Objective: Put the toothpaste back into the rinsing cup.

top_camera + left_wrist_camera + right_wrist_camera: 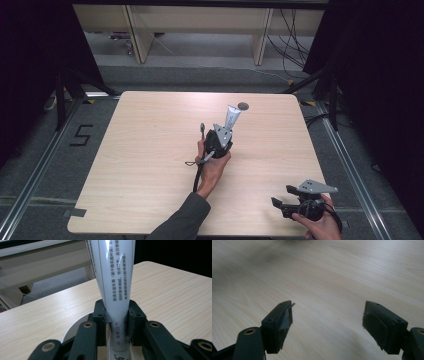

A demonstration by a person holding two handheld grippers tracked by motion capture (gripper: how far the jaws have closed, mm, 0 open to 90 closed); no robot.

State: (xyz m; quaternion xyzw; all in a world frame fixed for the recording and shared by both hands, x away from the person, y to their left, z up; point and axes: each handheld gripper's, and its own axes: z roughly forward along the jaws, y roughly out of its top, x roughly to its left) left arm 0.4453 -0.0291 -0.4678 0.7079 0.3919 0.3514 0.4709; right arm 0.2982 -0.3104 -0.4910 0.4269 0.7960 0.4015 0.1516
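Pale wooden table [150, 165] on a grey floor, dark curtains at both sides. Left tongs [226, 131] near the table's middle, clamped on a white tube [232, 118] with printed text; the tube sits between the pads [101, 315] and sticks out beyond them, tilted up and away. Right tongs [281, 196] at the near right edge, jaws wide apart, nothing between. Small dark round disc [243, 106] just beyond the tube's tip.
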